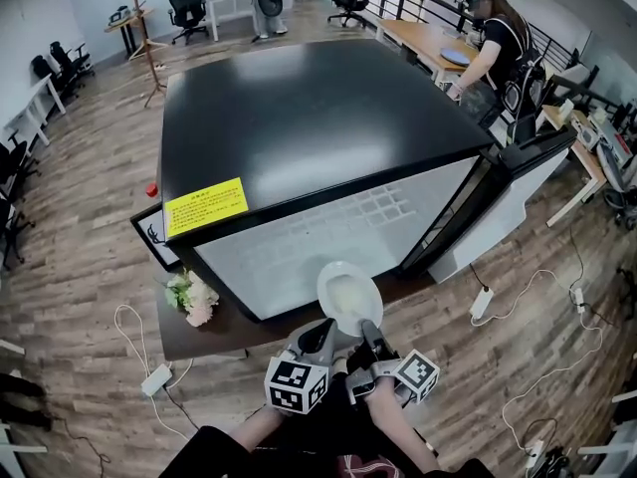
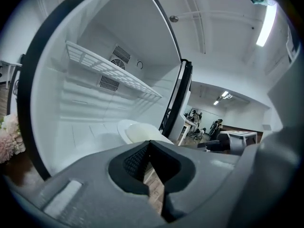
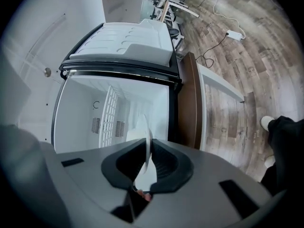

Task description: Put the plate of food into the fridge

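**Plate of food at the mouth of the open fridge**

The plate of food, white with a pale heap on it, is hanging at the near edge of the fridge, just in front of its white interior. The right claw is gripping the plate's near rim, its jaws narrowed onto the thin edge. The left claw is sitting just to the left of it, jaws closed together and carrying nothing. Inside the fridge, a white wire shelf is running across above the plate. The fridge door is standing open to the right. A bunch of pale flowers is lying on the brown counter at the fridge's near left corner.
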A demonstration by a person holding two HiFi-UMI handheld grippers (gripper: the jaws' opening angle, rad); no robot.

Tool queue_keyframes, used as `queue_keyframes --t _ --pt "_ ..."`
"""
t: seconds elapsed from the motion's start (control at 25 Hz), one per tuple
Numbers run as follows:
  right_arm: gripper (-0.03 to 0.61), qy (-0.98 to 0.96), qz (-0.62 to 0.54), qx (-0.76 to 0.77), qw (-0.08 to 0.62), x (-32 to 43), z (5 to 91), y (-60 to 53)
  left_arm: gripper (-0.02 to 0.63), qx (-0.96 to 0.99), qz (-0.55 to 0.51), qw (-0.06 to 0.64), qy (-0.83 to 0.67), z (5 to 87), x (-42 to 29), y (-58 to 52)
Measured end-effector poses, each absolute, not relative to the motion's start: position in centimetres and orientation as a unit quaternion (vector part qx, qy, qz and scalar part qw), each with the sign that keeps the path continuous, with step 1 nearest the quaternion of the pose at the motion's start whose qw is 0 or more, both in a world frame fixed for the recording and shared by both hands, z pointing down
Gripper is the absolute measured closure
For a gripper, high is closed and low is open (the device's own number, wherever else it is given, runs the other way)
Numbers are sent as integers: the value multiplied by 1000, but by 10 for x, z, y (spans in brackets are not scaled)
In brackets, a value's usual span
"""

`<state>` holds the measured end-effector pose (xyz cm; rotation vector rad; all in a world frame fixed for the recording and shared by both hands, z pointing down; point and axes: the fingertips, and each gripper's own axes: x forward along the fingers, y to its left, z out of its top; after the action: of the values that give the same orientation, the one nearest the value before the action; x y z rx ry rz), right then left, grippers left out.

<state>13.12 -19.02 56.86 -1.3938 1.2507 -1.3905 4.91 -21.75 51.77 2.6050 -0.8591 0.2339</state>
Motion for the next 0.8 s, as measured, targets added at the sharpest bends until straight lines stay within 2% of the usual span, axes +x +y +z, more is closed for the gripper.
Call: queue_keyframes --t 0.36,0.8 --pt "537 492 -560 -554 369 172 580 -228 606 921 83 198 -326 523 85 -253" --pt "532 492 -584 -542 351 182 591 -278 606 910 90 207 -348 533 108 -283"
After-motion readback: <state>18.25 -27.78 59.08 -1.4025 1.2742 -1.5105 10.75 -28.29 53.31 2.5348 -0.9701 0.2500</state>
